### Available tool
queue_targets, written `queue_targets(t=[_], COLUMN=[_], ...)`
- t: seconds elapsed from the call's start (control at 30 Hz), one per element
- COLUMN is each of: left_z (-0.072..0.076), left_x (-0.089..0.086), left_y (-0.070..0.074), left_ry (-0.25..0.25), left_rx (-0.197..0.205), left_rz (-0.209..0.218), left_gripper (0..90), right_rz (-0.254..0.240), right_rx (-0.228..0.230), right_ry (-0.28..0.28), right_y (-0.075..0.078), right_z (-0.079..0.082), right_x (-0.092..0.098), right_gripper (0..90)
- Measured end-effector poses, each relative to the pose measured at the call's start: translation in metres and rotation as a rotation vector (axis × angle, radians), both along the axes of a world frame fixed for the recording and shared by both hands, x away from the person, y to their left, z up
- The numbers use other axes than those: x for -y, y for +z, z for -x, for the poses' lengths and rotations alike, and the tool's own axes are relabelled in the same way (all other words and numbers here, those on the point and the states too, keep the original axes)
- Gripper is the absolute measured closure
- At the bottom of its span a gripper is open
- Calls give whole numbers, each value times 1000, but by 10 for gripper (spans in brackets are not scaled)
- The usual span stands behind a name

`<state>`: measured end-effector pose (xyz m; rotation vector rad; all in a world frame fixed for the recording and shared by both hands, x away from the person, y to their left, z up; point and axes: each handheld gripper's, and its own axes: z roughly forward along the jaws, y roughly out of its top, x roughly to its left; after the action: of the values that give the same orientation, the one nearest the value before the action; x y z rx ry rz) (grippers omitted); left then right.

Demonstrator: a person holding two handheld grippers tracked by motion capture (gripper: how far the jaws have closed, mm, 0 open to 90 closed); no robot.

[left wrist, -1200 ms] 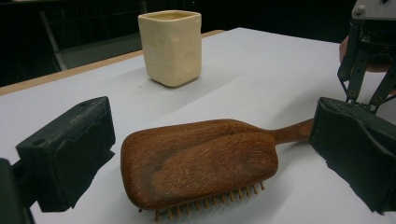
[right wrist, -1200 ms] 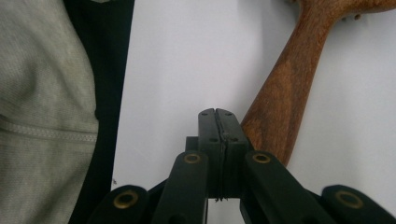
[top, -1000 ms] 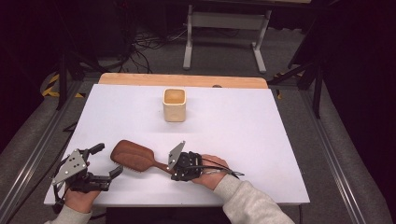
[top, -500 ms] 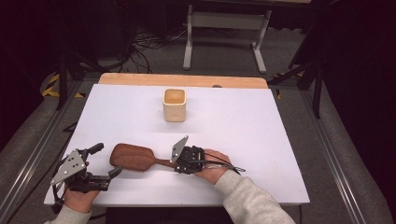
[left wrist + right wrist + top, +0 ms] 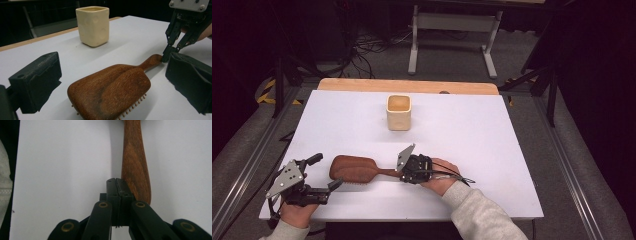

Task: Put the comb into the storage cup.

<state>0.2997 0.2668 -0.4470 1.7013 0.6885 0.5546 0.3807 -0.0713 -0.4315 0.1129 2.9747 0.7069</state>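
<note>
A brown wooden hairbrush (image 5: pixel 354 170) lies bristles down near the table's front edge, handle pointing right. My right gripper (image 5: pixel 403 175) is shut, its jaws pressed together with nothing between them, and its tip sits against the end of the handle (image 5: pixel 135 165). In the right gripper view the gripper (image 5: pixel 116 181) rests just left of the handle. My left gripper (image 5: pixel 326 172) stands open at the front left, close to the brush head (image 5: pixel 112 90), which lies ahead between its jaws untouched. The right gripper (image 5: pixel 166 58) appears at the handle's tip there.
A cream square cup (image 5: pixel 399 112) stands upright at the middle back of the white table (image 5: pixel 487 130). A wooden strip (image 5: pixel 407 86) runs along the far edge. A metal stand (image 5: pixel 452 30) and cables are on the floor behind.
The right gripper shifted a little to the right and away from me, and the brush's handle swung with it, so the brush lies more level across the table. The left gripper stayed put.
</note>
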Motion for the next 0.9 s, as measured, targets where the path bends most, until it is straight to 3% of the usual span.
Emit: queue_targets(t=[0.23,0.37,0.47,0.57,0.7,0.8,0.9], left_z=[0,0,0,1,0,0,0], left_x=[-1,-1,-1,-2,-3,-4,-4], left_y=[0,0,1,1,1,1,1], left_ry=[4,5,3,8,7,7,7], left_rx=[-3,-1,-1,-2,-3,-3,-3], left_rz=[1,0,2,6,0,-4,0], left_gripper=[13,13,13,13,13,13,13], right_rz=[-44,-68,-95,-120,-146,-150,-139], right_rx=[0,13,14,25,-3,-24,-17], right_ry=[29,32,19,-2,-33,-51,-53], right_y=[10,17,21,22,21,18,12], right_z=[6,4,1,-4,-15,-20,-24], right_x=[-1,-3,-6,-11,-19,-24,-30], right_gripper=[880,800,648,417,170,73,25])
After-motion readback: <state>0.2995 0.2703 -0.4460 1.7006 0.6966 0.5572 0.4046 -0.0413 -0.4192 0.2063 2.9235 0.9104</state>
